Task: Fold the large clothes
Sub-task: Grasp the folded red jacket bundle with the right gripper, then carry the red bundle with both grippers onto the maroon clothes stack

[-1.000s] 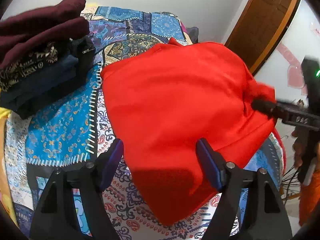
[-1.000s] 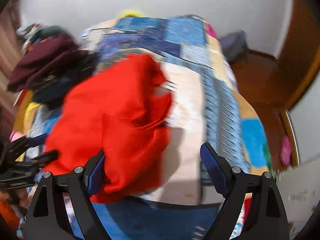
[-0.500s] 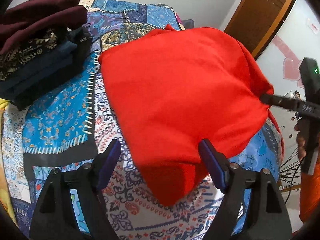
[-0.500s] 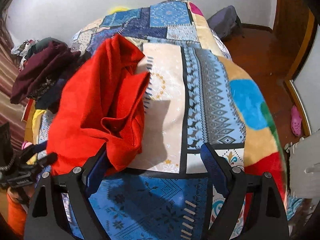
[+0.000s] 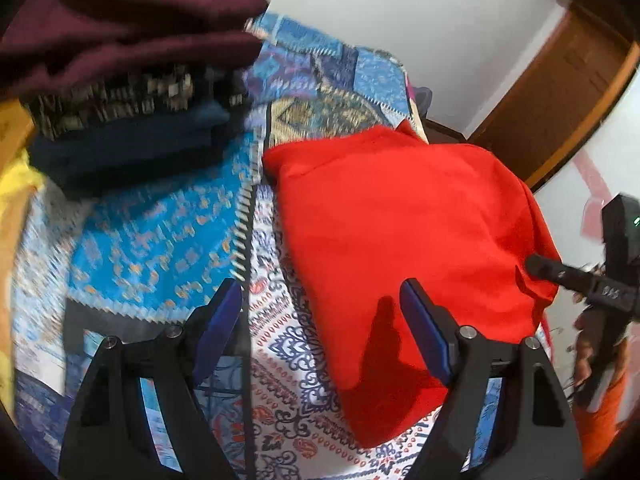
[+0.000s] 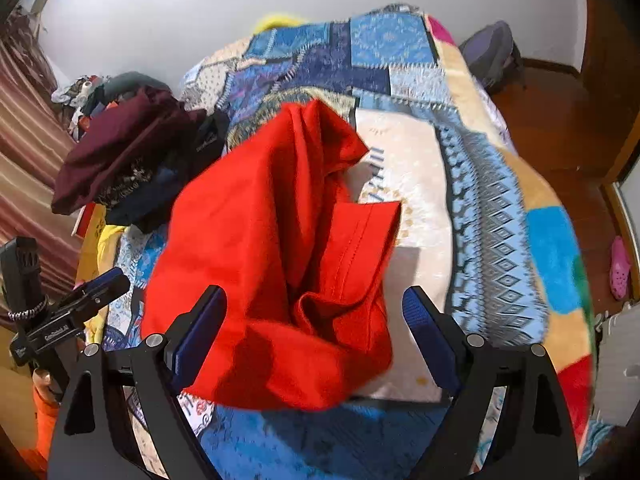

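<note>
The red garment [image 6: 276, 264] is seen bunched between the right gripper [image 6: 314, 340]'s wide, empty jaws; the left gripper [image 5: 320, 336], equally wide, is offset leftward.

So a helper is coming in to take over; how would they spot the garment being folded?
Look at the bed with the blue patchwork quilt. A stack of dark folded clothes sits along one side; beside it, mid-bed, lies the red garment. It is the only bright red, single-colour piece, loosely bunched rather than stacked.
</note>
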Demonstrator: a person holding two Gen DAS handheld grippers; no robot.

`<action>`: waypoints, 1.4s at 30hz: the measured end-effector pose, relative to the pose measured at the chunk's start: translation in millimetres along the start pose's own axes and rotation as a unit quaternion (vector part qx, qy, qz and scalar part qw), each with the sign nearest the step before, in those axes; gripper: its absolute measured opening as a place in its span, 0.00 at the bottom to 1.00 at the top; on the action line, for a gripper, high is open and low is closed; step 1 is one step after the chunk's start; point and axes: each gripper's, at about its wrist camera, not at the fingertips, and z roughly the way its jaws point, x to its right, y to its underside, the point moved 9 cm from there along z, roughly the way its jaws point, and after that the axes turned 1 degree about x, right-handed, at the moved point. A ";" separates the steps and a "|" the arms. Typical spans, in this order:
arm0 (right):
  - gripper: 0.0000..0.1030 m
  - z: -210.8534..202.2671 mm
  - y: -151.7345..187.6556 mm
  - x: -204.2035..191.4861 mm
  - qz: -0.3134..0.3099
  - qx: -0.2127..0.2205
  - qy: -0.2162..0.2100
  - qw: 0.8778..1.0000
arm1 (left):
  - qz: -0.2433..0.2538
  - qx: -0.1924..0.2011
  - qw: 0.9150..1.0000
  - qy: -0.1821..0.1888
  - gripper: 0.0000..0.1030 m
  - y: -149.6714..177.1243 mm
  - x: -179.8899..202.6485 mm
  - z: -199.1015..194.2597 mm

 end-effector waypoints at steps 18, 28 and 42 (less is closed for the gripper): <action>0.53 40.8 -6.2 3.1 0.092 -0.063 -0.167 0.980 | -0.185 -0.110 0.955 0.206 0.78 1.7 10.7 82.5; 0.26 20.7 -4.0 -7.9 0.089 -0.047 -0.173 0.980 | -0.155 -0.083 0.963 0.204 0.43 -4.8 16.0 61.1; 0.17 -34.9 -51.6 -79.7 0.014 0.022 -0.171 0.985 | -0.060 0.023 0.976 0.207 0.31 -73.8 37.3 -61.3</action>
